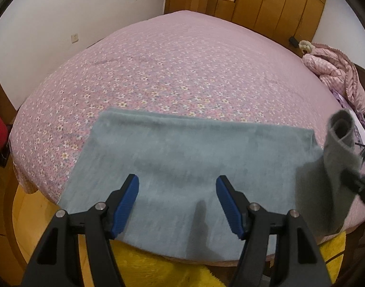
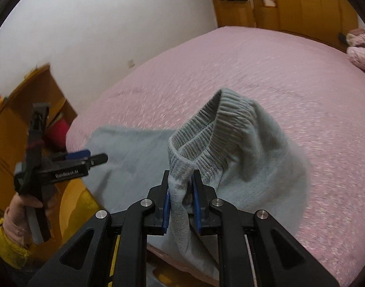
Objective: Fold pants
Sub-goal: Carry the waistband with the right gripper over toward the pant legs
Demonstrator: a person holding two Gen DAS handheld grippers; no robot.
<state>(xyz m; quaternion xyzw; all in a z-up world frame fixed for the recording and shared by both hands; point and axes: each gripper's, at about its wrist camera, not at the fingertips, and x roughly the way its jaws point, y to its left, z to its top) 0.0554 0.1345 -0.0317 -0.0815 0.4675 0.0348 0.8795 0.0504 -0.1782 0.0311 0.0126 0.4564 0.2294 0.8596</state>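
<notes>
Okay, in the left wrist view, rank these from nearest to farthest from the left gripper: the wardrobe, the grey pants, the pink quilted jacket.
From the left gripper:
1. grey pants, lying directly under its open fingers.
2. pink quilted jacket, far right on the bed.
3. wardrobe, beyond the bed's far end.

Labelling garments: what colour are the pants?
Pale grey-blue fleece pants, ribbed cuff; clearest in the left wrist view.

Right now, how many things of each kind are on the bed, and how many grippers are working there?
Grey-blue pants: 1
Pink quilted jacket: 1
Grippers: 2, the left gripper open, the right gripper shut on the pants
Bed: 1
Total: 5
</notes>
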